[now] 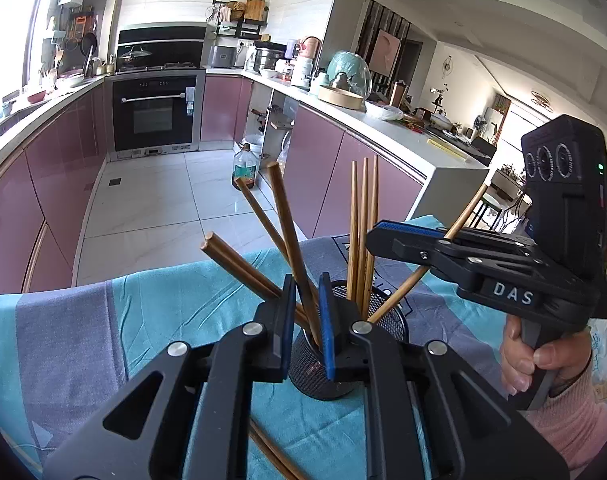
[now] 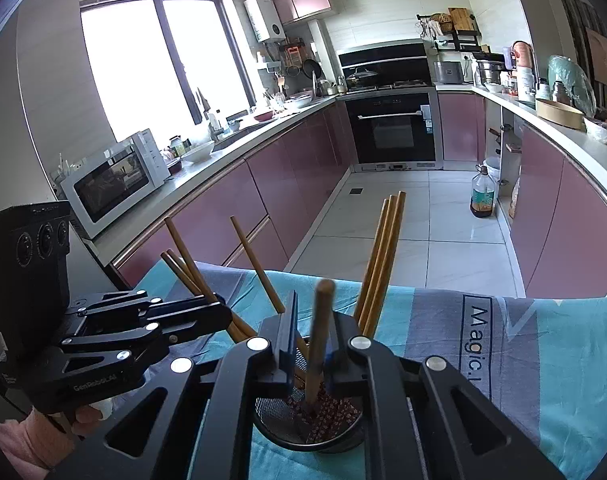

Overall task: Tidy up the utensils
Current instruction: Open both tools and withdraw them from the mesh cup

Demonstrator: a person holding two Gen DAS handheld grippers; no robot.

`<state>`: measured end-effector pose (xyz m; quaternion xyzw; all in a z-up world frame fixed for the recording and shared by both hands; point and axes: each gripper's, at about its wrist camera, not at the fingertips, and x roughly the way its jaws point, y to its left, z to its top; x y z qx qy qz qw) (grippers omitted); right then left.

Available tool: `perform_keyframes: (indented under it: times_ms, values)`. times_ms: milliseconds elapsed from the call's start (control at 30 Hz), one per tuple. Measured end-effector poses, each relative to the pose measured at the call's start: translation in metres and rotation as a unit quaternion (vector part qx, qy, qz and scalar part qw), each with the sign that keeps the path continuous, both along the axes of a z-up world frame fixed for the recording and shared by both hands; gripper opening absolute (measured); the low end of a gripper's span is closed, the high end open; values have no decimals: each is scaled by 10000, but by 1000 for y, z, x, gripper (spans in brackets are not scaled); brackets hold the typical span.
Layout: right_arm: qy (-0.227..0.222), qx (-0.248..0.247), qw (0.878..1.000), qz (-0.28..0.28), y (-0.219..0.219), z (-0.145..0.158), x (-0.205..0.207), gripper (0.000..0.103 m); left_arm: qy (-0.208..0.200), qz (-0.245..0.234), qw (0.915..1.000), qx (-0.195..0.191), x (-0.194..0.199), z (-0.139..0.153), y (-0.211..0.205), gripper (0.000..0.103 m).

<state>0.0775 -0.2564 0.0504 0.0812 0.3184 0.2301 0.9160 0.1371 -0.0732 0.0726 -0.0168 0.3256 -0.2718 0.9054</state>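
A black mesh cup (image 1: 385, 320) (image 2: 273, 414) stands on a teal and grey cloth (image 1: 163, 312) and holds several brown chopsticks (image 1: 363, 232) (image 2: 383, 260). My left gripper (image 1: 307, 284) (image 2: 223, 312) is open at the cup's rim. One leaning chopstick (image 1: 291, 232) passes between its blue pads, and a gap shows beside it. My right gripper (image 2: 313, 300) (image 1: 383, 236) hovers over the cup, open, with another chopstick (image 2: 321, 332) (image 1: 463, 212) between its fingers. That chopstick's lower end rests on the cup's bottom.
Loose chopsticks (image 1: 271, 452) lie on the cloth under my left gripper. Beyond the table's far edge are a tiled floor, pink kitchen cabinets (image 2: 263, 196), an oven (image 1: 155, 114) and an oil bottle (image 2: 483, 196) on the floor. A hand in a pink sleeve (image 1: 563, 412) holds the right gripper.
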Motion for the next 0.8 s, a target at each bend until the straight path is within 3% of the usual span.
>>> perform_keyframes:
  times_ms: [167,300,433,800]
  values:
    - [-130,28,9998,-145,-10,3,-7,27,-207,27,9998,-40,-14,5,9,26]
    - [-214,106,9991,-338,-26,3,-16,29,-254,43,9996,-132,-21,7,16,26]
    - [-258,222,9981,-505,-43,0,-29,39,-255,56,9994,-206,-29,6,26,26]
    - [-319,380,9973,-540,-65,-18,-67,42,-193,149,9995,-182,-46,-10,45,27]
